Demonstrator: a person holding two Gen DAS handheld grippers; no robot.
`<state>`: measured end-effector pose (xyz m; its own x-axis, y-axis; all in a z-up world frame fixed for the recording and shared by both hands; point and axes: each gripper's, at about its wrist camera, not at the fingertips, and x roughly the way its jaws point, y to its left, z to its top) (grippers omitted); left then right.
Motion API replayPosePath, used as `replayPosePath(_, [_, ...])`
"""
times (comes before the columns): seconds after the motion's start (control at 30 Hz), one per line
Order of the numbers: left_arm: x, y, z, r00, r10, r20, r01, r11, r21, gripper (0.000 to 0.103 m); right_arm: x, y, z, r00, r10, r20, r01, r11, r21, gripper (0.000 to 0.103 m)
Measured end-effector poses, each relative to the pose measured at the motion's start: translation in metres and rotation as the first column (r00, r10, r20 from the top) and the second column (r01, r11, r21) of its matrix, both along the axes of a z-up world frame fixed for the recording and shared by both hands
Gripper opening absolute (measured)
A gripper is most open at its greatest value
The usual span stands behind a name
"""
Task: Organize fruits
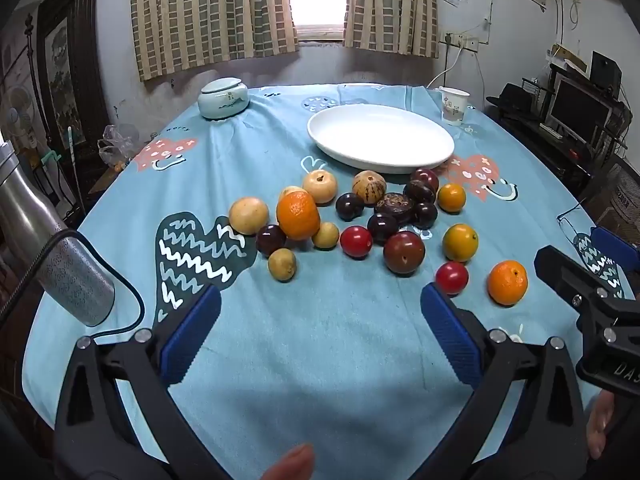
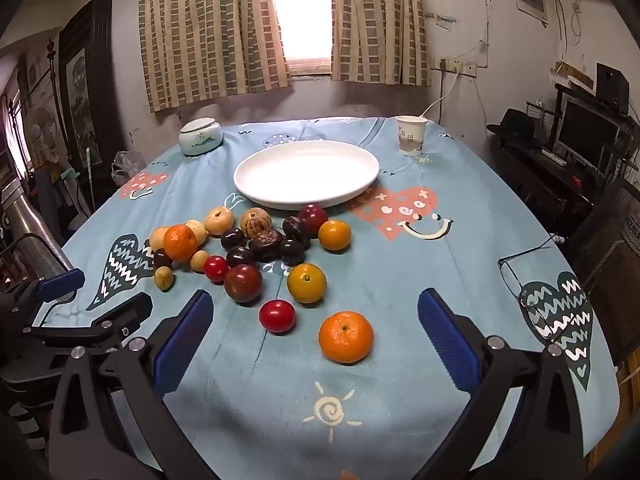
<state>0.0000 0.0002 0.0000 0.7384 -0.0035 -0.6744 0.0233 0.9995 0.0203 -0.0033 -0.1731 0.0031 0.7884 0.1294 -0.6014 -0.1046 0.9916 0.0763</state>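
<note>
We hold both grippers above the near edge of the table covered in a light blue patterned cloth (image 2: 420, 280). Left gripper (image 1: 320, 320): blue-padded fingers (image 1: 192, 332) spread wide, nothing between them. Right gripper (image 2: 316, 328): blue-padded fingers (image 2: 448, 340) also spread wide, holding nothing; in the right wrist view a round orange mandarin (image 2: 346, 337) and a small glossy red tomato-like fruit (image 2: 277, 315) lie on the cloth between its fingers, not touched.

The fruits sit in a loose cluster in the middle of the table, just in front of the empty white oval plate (image 2: 256, 184), which is toward the far edge. In the cluster: a second orange mandarin (image 1: 298, 215) on the left side, pale yellow round fruits (image 1: 248, 215) around it, dark purple plum-like fruits (image 1: 349, 206) bunched in the centre, a large dark red round fruit (image 1: 404, 252) nearer us, two yellow-orange round fruits (image 1: 460, 242) on the right side.

Far left corner: a pale celadon lidded ceramic jar (image 2: 200, 136). Far right corner: a white paper cup (image 2: 411, 135). Right edge: thin-framed eyeglasses (image 2: 528, 276). A silver metal flask (image 1: 60, 264) is at the left edge in the left wrist view.
</note>
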Motion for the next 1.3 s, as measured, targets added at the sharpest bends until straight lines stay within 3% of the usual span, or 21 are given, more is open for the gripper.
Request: replayPosePath(1.3, [-0.003, 0.000, -0.005, 1.000, 0.008, -0.019, -0.008, 1.000, 0.013, 0.101, -0.004, 0.003, 0.002, 1.000, 0.015, -0.010, -0.015, 1.000, 0.008, 0.102])
